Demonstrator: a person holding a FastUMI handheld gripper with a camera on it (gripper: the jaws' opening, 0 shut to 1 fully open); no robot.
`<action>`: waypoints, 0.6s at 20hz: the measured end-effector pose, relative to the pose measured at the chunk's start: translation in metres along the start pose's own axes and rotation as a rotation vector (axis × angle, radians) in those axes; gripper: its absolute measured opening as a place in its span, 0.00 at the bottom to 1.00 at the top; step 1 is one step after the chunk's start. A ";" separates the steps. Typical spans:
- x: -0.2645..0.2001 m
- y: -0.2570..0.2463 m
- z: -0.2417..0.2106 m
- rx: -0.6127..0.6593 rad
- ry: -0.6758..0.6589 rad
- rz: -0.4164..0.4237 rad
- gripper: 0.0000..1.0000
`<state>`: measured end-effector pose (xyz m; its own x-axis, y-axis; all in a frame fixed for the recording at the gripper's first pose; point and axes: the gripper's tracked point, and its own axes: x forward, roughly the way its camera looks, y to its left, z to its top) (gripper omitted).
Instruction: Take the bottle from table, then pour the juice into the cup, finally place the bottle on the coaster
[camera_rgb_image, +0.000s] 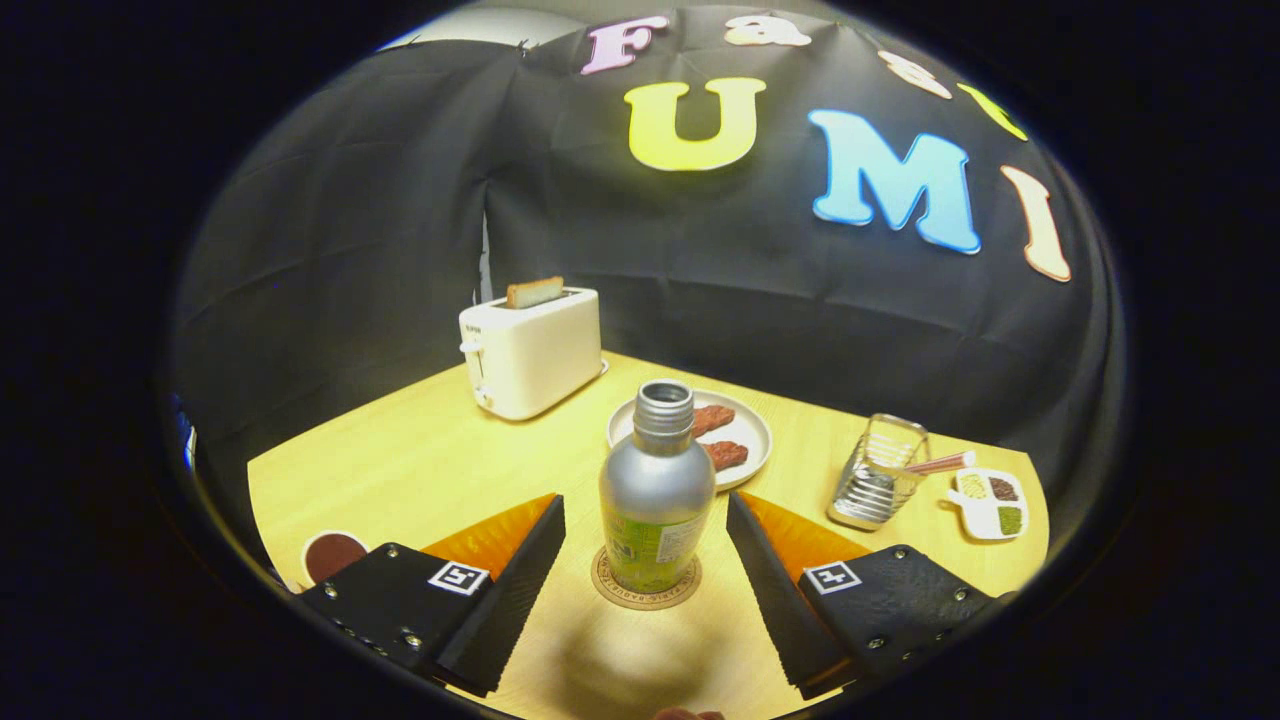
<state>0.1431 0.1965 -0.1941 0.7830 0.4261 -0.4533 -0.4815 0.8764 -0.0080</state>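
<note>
The bottle (655, 490) stands upright on the round coaster (645, 590), its cap off and its threaded neck open. It sits between the two fingers of the claw (645, 535), with a clear gap of bare wood on either side — neither finger touches it, so the claw is spread open around the bottle.

The worktop (420, 460) has free room on the near left, running up to its left edge, where a small dish holding something dark (332, 555) lies just beside the left finger. Farther back, a toaster (530, 350) with a slice of bread (534, 291) poking out stands close to the rear corner by the cloth wall. Just beyond the bottle lies a plate (750, 425) with two reddish-brown pieces on it. To the right, well apart from the bottle, a ribbed glass cup (880, 485) stands with a thin stick resting on it, and a small divided tray (990, 503) lies near the right edge.

The claw points level across the worktop, fingers low to the surface and angled inward toward the coaster.
</note>
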 end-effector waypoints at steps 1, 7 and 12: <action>-0.013 -0.001 0.007 0.004 -0.021 -0.019 0.99; -0.088 -0.009 0.035 -0.005 -0.123 -0.149 0.99; -0.150 -0.011 0.046 0.025 -0.200 -0.211 0.99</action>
<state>0.0489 0.1334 -0.0856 0.9280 0.2676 -0.2593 -0.2921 0.9545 -0.0601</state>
